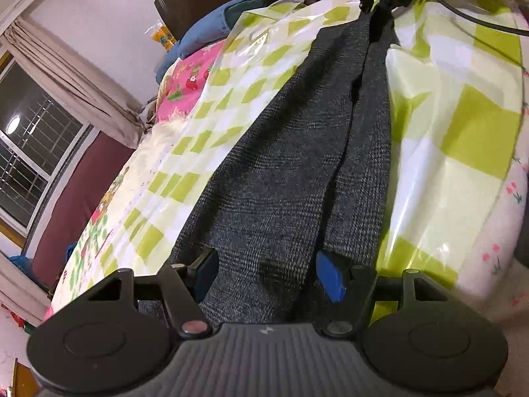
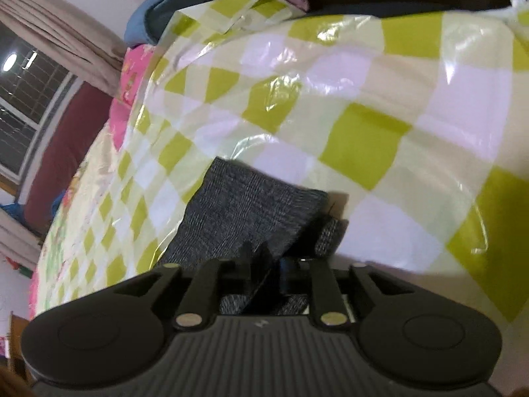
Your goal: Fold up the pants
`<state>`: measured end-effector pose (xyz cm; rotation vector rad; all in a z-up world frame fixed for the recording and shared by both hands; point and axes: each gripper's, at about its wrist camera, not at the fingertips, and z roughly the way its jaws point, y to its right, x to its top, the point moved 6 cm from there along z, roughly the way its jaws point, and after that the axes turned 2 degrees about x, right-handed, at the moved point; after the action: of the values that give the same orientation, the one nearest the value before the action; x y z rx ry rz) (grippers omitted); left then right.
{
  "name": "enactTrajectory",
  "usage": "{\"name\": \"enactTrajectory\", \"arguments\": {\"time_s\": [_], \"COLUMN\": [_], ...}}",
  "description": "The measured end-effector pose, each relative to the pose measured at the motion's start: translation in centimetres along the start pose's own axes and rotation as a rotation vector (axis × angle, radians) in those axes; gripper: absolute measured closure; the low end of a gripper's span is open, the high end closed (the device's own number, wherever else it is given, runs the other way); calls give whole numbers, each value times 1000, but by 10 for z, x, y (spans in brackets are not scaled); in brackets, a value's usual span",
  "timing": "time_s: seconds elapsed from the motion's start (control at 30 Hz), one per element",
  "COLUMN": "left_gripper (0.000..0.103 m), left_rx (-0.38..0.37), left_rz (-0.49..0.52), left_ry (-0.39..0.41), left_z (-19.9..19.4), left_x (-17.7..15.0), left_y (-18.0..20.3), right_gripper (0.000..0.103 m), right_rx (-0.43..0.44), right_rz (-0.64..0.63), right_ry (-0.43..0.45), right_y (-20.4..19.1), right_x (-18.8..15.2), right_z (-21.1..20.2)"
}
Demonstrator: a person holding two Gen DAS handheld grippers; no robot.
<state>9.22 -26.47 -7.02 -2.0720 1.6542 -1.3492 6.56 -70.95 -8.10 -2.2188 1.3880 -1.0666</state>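
Holding one end of the gray pants [image 1: 284, 165], the right gripper [image 2: 271, 261] pinches the cloth tight so it can lift. The left gripper [image 1: 267, 273] sits spread wide over the other end, gripping nothing, ready to grab. The pants lie long on the checked plastic sheet [image 2: 363, 99].

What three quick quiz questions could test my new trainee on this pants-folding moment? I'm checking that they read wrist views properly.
1. True or false: the right claw is shut on the pants.
2. The left claw is: A) shut, B) open with pants fabric between its fingers, C) out of view.
3. Fill in: the pants lie on a green-and-white ____ plastic sheet.

Key: 1 true; 2 B; 3 checked.
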Motion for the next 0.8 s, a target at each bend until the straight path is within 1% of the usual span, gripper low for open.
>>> {"name": "enactTrajectory", "arguments": {"time_s": [0.07, 0.1, 0.17, 0.2, 0.27, 0.37, 0.4, 0.47, 0.5, 0.53, 0.57, 0.63, 0.73, 0.77, 0.8], "left_gripper": [24, 24, 24, 26, 30, 31, 31, 31, 31, 31, 31, 31, 31, 31, 31], "left_rx": [1, 2, 4, 0, -11, -20, -26, -25, -18, -8, 1, 1, 14, 18, 22], "left_rz": [2, 1, 2, 4, 4, -13, -20, -26, -23, -22, -30, -62, -84, -90, -92], "left_ry": [-3, -3, -3, -4, 0, 5, 2, -14, -19, -22, -22, -23, -27, -29, -31], "left_z": [0, 0, 0, 0, -2, -9, -9, -8, -7, -7, -10, -17, -26, -27, -28], "left_x": [-2, -2, -1, 0, 2, 2, 1, -4, -7, -10, -13, -19, -30, -34, -38], "left_y": [1, 2, 3, 3, 0, -6, -7, -8, -7, -7, -9, -13, -19, -20, -20], "right_gripper": [82, 82, 89, 97, 99, 99, 99, 98, 96, 95, 93, 85, 79, 79, 79], "right_rx": [29, 45, 42, 34, 51, 93, 73, -52, -116, -156, -174, -200, -266, -283, -279], "right_rz": [19, 28, 16, 9, 37, 14, -4, -91, -140, -173, -202, -267, -418, -482, -550], "right_ry": [20, 27, 52, 53, 46, 84, 87, 77, 48, 20, 28, 99, 225, 253, 264], "right_y": [4, 6, 7, 7, 5, -6, -7, -6, -5, -6, -10, -21, -40, -48, -58], "right_x": [-3, -4, -8, -8, -6, 5, 7, 8, 5, 2, -3, -8, -16, -22, -31], "right_z": [-3, -4, -8, -9, -11, -28, -30, -25, -17, -12, -13, -28, -56, -65, -71]}}
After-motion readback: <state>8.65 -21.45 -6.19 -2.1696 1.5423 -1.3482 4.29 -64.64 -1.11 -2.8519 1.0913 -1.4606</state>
